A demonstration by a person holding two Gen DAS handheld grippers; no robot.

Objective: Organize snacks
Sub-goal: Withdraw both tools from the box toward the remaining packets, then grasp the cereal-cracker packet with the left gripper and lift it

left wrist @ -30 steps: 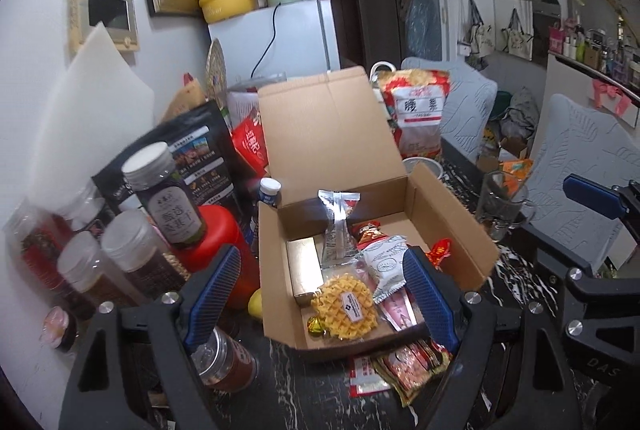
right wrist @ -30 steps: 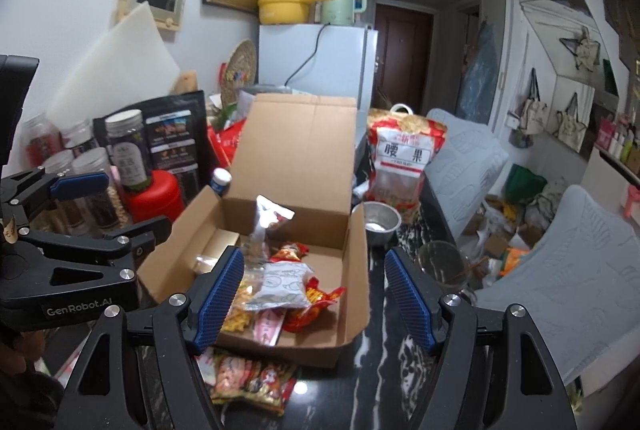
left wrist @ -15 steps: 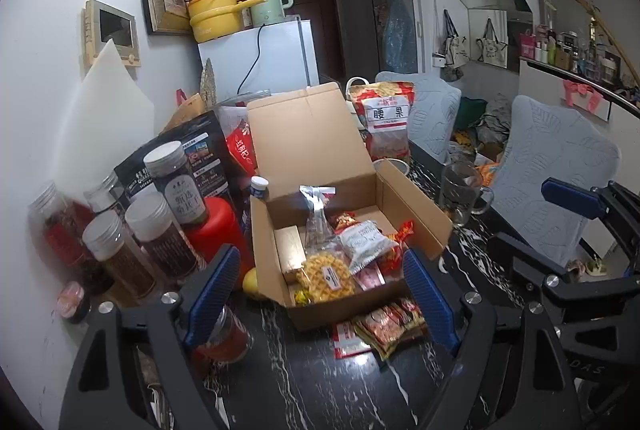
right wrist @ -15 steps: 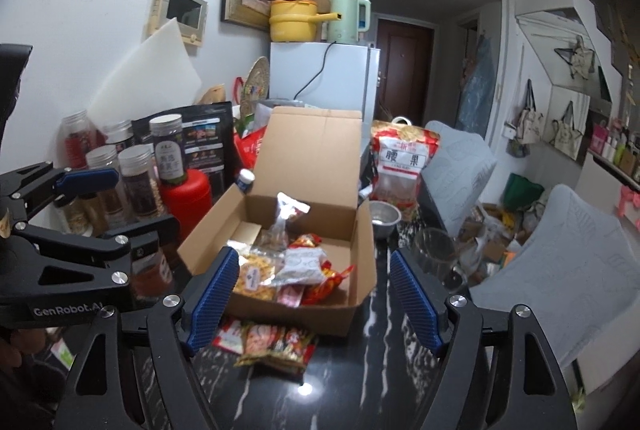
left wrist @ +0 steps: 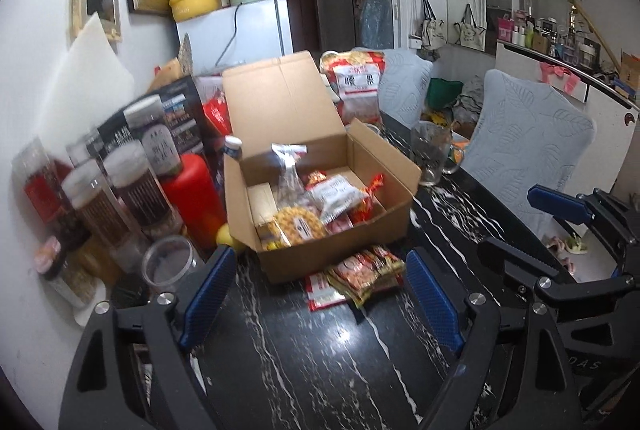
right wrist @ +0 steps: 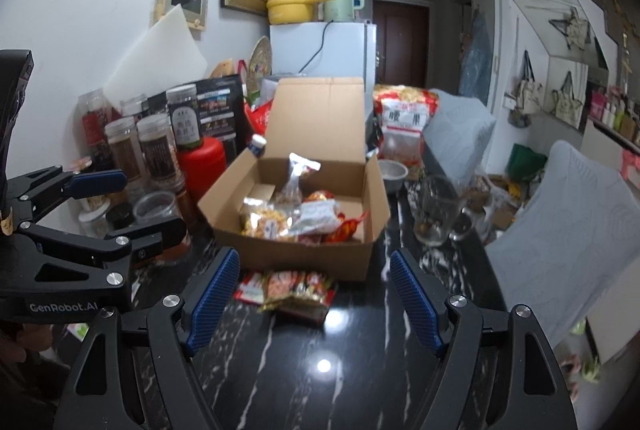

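Both claws have pulled back from the box (left wrist: 320, 197), left claw (left wrist: 316, 294) and right claw (right wrist: 314, 294) released and empty. Red packets (right wrist: 296, 290) lie ahead on the tabletop (right wrist: 320, 370), outside the box: likely next.

Dim, blurred, glare on tabletop (right wrist: 324, 364)

I read "GenRobot.AI" in white on the left claw (right wrist: 132, 205) body; "DAS" shows on the right claw (left wrist: 560, 230) frame, and the red-white bag (right wrist: 404, 121) behind the box carries "腰果"; jar labels too blurred
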